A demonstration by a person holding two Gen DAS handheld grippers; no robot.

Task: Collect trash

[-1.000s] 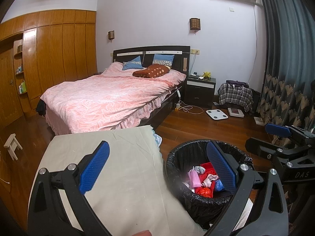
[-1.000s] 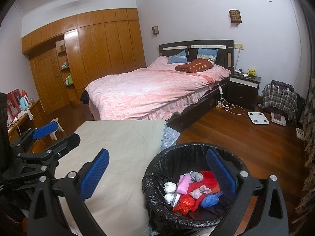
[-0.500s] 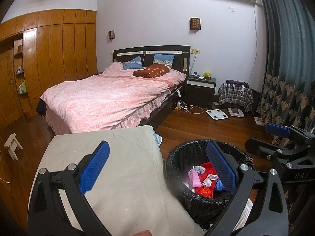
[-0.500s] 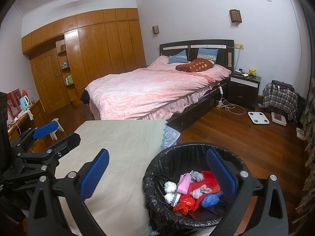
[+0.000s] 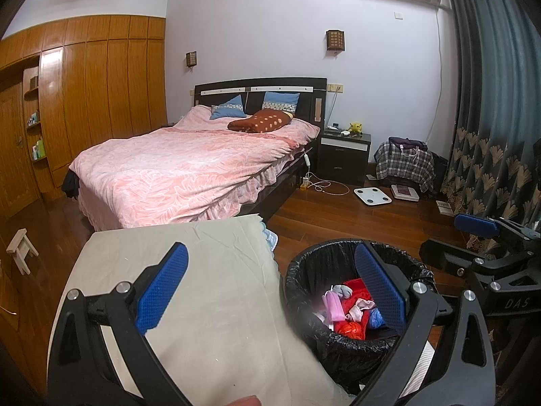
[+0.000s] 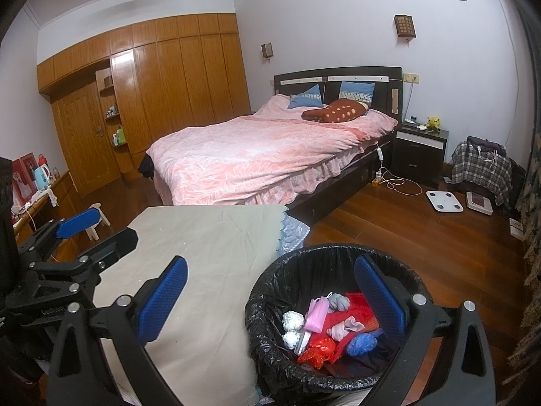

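Table [image 6: 209, 257] in the foreground, nothing lying on it. Bin [image 6: 270, 291] just right of the table's edge; trash [image 6: 328, 324] inside. Bed [image 6: 263, 155] behind the table. Nightstand [image 6: 421, 150] right of the bed's head; toy [image 6: 433, 122] on it. Scale [image 6: 444, 201] on the floor, right of the bed. Wardrobe [image 6: 162, 91] along the wall left of the bed. Stool [image 5: 22, 249] on the floor left of the table.

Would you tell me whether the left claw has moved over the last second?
No; the left claw sits unchanged against the black-lined trash bin.
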